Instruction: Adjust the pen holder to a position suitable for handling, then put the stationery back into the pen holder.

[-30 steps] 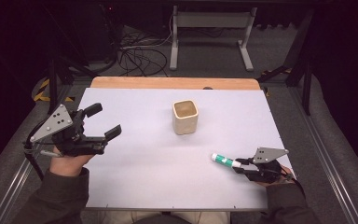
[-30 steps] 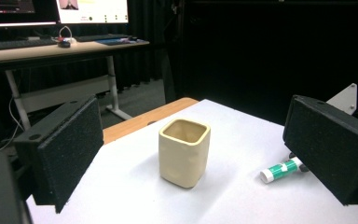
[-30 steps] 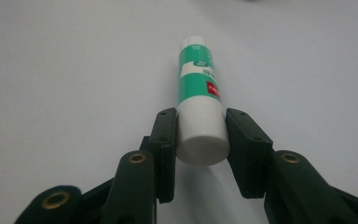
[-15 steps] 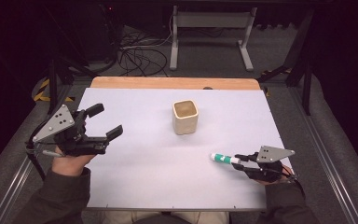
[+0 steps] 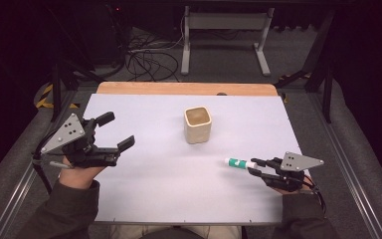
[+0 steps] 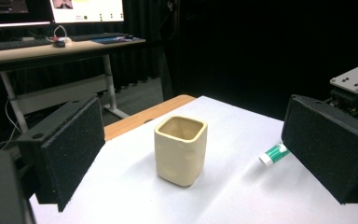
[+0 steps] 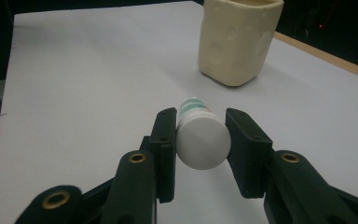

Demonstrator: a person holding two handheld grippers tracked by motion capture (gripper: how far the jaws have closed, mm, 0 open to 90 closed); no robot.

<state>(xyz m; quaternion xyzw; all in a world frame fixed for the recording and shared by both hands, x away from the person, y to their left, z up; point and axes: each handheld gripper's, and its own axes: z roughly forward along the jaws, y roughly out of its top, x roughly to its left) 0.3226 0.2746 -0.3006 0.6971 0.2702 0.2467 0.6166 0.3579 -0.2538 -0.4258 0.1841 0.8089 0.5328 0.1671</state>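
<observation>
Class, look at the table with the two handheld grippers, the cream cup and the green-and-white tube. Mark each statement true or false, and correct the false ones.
1. The right gripper is shut on the green-and-white tube. True.
2. The cream cup lies tipped on its side. False: it stands upright with its mouth up.
3. The left gripper holds the cup. False: its jaws stand open and apart from the cup.
4. The tube is inside the cup. False: it lies level between the right gripper's jaws, apart from the cup.
5. The cup looks empty in the left gripper view. True.
</observation>
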